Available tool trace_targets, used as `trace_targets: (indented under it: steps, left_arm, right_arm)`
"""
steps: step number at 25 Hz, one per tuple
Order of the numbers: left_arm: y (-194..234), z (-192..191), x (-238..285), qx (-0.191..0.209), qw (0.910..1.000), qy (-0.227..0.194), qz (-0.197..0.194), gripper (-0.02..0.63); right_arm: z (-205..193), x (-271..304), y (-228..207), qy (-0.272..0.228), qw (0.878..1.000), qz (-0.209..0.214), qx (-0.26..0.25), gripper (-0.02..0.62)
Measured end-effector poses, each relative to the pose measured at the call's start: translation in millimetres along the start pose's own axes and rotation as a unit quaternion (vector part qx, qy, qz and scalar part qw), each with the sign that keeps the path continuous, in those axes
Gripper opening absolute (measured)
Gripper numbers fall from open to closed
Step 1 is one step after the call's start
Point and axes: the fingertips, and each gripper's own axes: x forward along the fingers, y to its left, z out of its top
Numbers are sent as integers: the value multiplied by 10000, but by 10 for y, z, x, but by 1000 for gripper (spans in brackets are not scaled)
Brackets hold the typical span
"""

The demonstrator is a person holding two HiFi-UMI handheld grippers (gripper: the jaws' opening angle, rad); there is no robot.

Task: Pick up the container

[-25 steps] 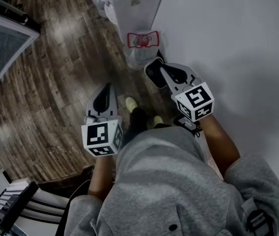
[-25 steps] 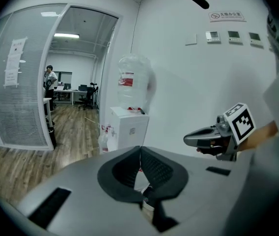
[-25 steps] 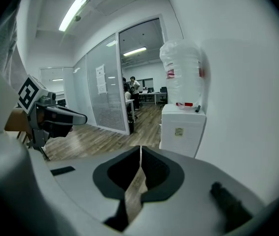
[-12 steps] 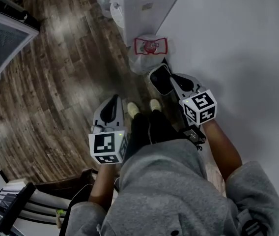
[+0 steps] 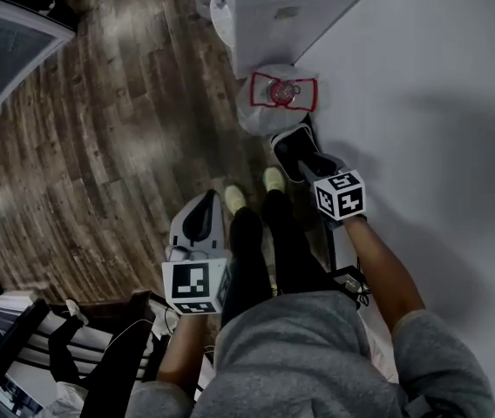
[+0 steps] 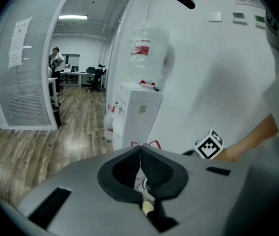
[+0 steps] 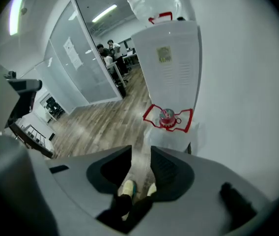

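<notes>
Right claw (image 5: 293, 149) has neared the jug (image 5: 281, 96) beside the dispenser (image 5: 291, 11), opening, empty; left claw (image 5: 202, 219) pressed together; too narrow a spread could topple the jug.

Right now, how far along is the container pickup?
Done: nothing lifted; the water jug stands on the floor beside the water dispenser. In hand: right gripper points at the jug, jaws opening, nothing between them. Left gripper shut, empty. Remaining: reach, close, lift.
</notes>
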Motion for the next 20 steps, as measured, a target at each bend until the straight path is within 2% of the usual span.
trace_targets:
  steps: [4, 5, 6, 8, 10, 12, 15, 16, 17, 18, 20]
  left_arm:
    - [103, -280, 361, -219, 9993, 147, 261, 15]
    - [137, -378, 454, -261, 9990, 182, 323, 15]
    - [172, -478, 540, -307, 9985, 219, 387, 15]
    - [224, -669, 668, -426, 9974, 315, 494, 15]
    - [272, -817, 769, -525, 9963, 416, 544, 15]
    - [325, -926, 855, -573, 9955, 487, 570, 15]
    - [384, -1101, 950, -689, 9942, 575, 597, 15]
    - [398, -1169, 979, -730, 9935, 624, 606, 15]
    - [414, -1239, 1007, -773, 9927, 688, 626, 15]
    - [430, -1308, 1036, -811, 9918, 744, 645, 15]
    - [456, -1432, 1104, -856, 9913, 772, 643, 15]
  right_arm:
    - [-325, 652, -359, 316, 9980, 60, 552, 138]
    - [-416, 832, -441, 388, 9977, 50, 545, 140]
    - [-507, 1011, -507, 493, 9981, 36, 363, 141]
    - [-701, 1314, -586, 819, 9958, 41, -408, 144]
    - [-838, 1541, -649, 1099, 9880, 67, -1087, 147]
    - [-888, 1729, -718, 1244, 9799, 60, -1558, 149]
    - [-1022, 1994, -772, 1591, 9516, 95, -2627, 150]
    - [-1090, 2077, -796, 1708, 9440, 111, -2819, 152]
    - [-1157, 2160, -821, 1789, 9421, 124, -2834, 153]
    - [-1227, 2241, -842, 1838, 9454, 134, -2689, 153]
    - [-1379, 2394, -882, 1887, 9577, 136, -2170, 156]
